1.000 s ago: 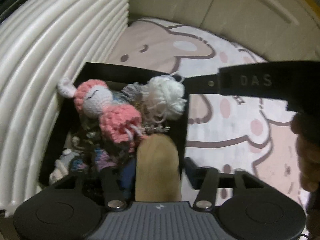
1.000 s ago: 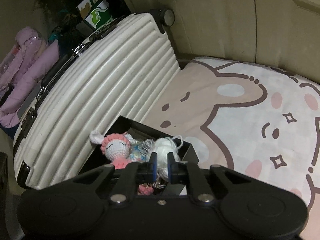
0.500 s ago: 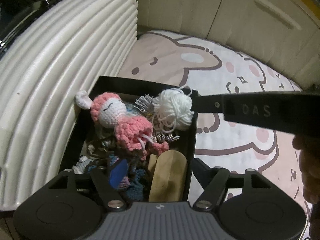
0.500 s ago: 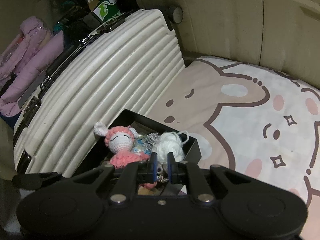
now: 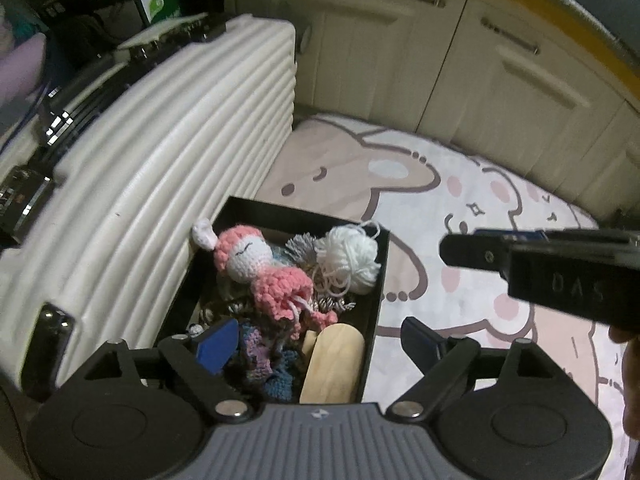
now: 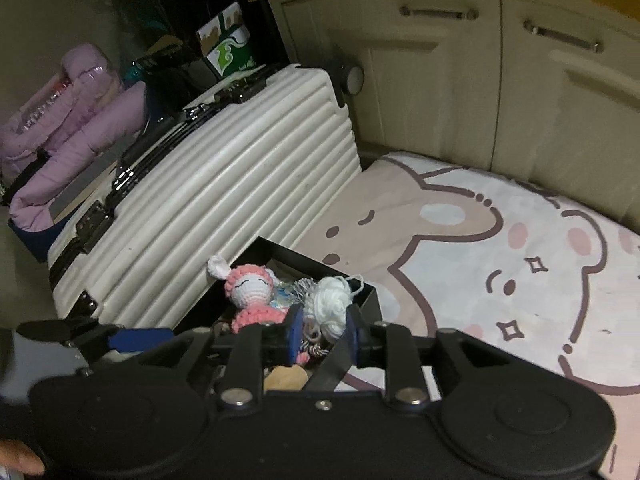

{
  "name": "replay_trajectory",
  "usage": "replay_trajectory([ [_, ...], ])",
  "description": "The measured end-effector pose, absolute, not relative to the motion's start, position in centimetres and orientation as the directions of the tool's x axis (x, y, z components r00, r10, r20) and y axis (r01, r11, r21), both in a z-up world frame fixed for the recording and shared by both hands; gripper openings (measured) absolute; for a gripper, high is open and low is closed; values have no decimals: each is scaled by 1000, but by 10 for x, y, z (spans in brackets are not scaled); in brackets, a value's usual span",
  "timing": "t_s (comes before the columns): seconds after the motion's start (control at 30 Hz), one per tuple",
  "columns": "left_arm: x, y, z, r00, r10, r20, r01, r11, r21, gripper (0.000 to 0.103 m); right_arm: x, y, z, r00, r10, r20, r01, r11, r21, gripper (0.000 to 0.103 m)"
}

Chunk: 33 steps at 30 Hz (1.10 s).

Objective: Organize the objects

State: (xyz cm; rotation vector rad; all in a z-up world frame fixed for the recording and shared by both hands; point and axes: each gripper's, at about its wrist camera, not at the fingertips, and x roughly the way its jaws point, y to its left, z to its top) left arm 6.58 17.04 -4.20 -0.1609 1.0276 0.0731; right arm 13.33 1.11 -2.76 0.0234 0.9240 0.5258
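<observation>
A black open box (image 5: 304, 213) lies on the rug against a suitcase. In it are a pink and white crochet doll (image 5: 256, 264), a white yarn ball (image 5: 352, 256), a grey tassel (image 5: 300, 248), knitted bits and a pale wooden piece (image 5: 334, 364). My left gripper (image 5: 320, 340) hovers above the box's near end, its jaws opening. The wooden piece lies below in the box, untouched. My right gripper (image 6: 323, 330) hangs over the box (image 6: 316, 262), jaws opening a little, nothing between them; the yarn ball (image 6: 330, 304) and doll (image 6: 252, 288) show behind it.
A ribbed white suitcase (image 5: 160, 200) lies along the box's left side. A bunny-print rug (image 5: 460, 200) spreads to the right, up to cream cabinet doors (image 5: 440, 60). Purple padded clothing (image 6: 80, 120) and a green carton (image 6: 232, 52) sit behind the suitcase (image 6: 240, 184).
The left gripper let go of the wooden piece, which now lies in the box, and its jaws widened. Both grippers rose and drew back from the box. The right jaws parted slightly.
</observation>
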Motion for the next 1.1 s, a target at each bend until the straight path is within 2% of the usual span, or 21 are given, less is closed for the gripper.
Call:
replay_trajectory([
  [0.23, 46, 169, -20, 548, -6, -836, -145, 984, -102, 89, 115, -11, -14, 499, 422, -757, -398, 887, 232, 33],
  [0.3, 39, 169, -12, 563, 4, -827, -150, 984, -98, 89, 109, -18, -10, 510, 409, -757, -398, 892, 214, 39],
  [0.37, 32, 169, -5, 567, 18, -824, -160, 983, -89, 89, 102, -25, -7, 521, 393, -757, -389, 899, 199, 52],
  [0.57, 10, 169, 9, 580, 69, -812, -191, 980, -53, 89, 80, -39, 0, 545, 355, -760, -373, 914, 160, 70],
  [0.83, -17, 163, 24, 602, 185, -777, -247, 968, 40, 99, 52, -44, 12, 563, 341, -753, -420, 903, 95, 82],
  [1.1, -43, 156, 28, 603, 177, -778, -255, 967, 22, 99, 20, -46, 18, 564, 345, -750, -448, 891, 73, 85],
])
